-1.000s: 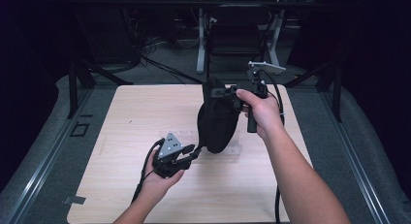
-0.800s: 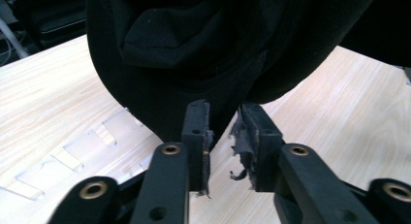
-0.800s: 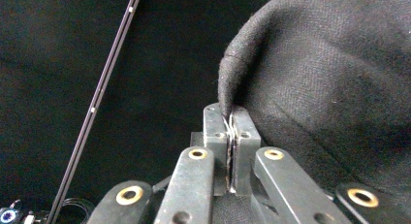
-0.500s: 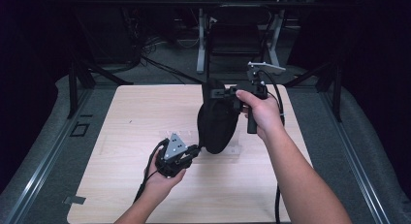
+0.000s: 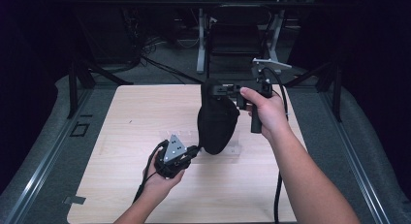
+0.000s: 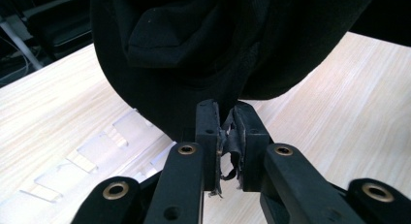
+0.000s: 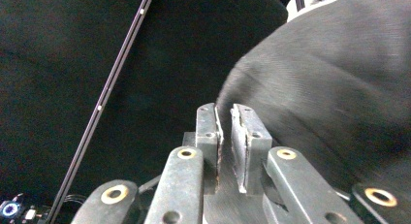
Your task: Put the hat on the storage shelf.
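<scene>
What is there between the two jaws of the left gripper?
In the left gripper view, the left gripper has just been closing; a thin fold from the lower edge of the black fabric item is pinched between its jaws.

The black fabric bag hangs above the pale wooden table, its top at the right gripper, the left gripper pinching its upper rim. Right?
Not quite: the left gripper pinches the bottom edge of the black fabric bag, as the high view shows; the rest stands.

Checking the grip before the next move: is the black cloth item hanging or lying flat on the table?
Hanging. The black cloth item droops from the right hand-held gripper above the table.
</scene>
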